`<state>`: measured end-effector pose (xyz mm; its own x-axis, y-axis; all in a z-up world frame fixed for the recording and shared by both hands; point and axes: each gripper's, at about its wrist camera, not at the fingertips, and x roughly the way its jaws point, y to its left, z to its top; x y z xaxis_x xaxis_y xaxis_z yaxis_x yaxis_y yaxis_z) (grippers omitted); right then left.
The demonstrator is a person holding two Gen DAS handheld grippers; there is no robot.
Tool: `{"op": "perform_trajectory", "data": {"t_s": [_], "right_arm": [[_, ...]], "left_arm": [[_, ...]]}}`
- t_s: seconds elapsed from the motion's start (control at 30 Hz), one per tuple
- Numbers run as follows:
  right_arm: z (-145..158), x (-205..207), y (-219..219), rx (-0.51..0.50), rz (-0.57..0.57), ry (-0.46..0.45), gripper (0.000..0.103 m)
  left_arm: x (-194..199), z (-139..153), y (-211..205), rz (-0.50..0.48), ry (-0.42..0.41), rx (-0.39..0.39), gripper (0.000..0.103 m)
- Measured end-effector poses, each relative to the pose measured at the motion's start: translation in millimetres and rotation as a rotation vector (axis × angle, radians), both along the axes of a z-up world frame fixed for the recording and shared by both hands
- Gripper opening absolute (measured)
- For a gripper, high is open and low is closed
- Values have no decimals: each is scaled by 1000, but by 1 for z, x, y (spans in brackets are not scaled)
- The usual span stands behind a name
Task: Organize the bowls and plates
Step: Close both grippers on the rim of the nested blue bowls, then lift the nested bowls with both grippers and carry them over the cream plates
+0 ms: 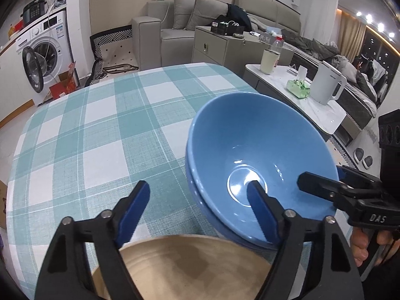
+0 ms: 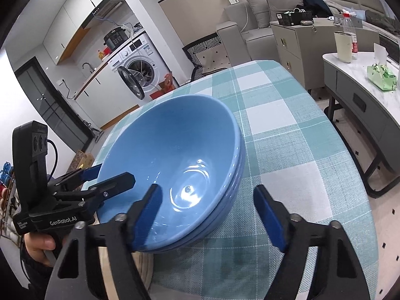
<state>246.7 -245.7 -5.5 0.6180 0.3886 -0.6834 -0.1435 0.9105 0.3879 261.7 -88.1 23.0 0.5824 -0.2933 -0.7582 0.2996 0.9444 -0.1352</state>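
Nearest the lens, a tan wooden plate (image 1: pixel 185 267) is lying at the table's near edge, with the left gripper (image 1: pixel 200 197) hovering over it, its jaws spread and gripping nothing, one blue pad reaching over the bowl's near rim. Beside it, the right gripper (image 2: pixel 207 200) is straddling the opposite rim, one pad inside and one outside (neither visibly pressing on the wall), so both claws are reading as released. Two blue bowls (image 2: pixel 175 155) are sitting nested and tilted, their near edge seemingly propped on the plate, on the checked tablecloth (image 1: pixel 100 130). Bowl stacking appears done; what seems left is settling the stack squarely on or beside the plate. Counted: two bowls, one plate, two grippers. Beyond, a white kettle (image 1: pixel 325 87) is standing on a side table.
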Motion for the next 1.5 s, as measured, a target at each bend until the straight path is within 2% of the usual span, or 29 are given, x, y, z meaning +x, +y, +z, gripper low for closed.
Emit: {"op": "perform_trajectory", "data": {"t_s": [0.13, 0.23, 0.53, 0.73, 1.07, 1.5], "right_arm": [[2, -1, 3, -3, 9, -8, 58], [3, -1, 4, -14, 0, -14, 55], [7, -5, 8, -75, -32, -41, 46], [7, -6, 6, -82, -44, -42, 43], [17, -11, 3, -91, -66, -64, 41], [51, -31, 6, -92, -61, -136, 41]], "left_arm": [[-2, 2, -4, -18, 2, -1, 51], [-4, 5, -8, -32, -2, -5, 42], [-7, 5, -16, -4, -18, 51, 38], [-6, 6, -15, 4, -14, 51, 36], [-7, 11, -18, 3, -17, 45, 36], [-20, 37, -16, 9, -62, 38, 36]]}}
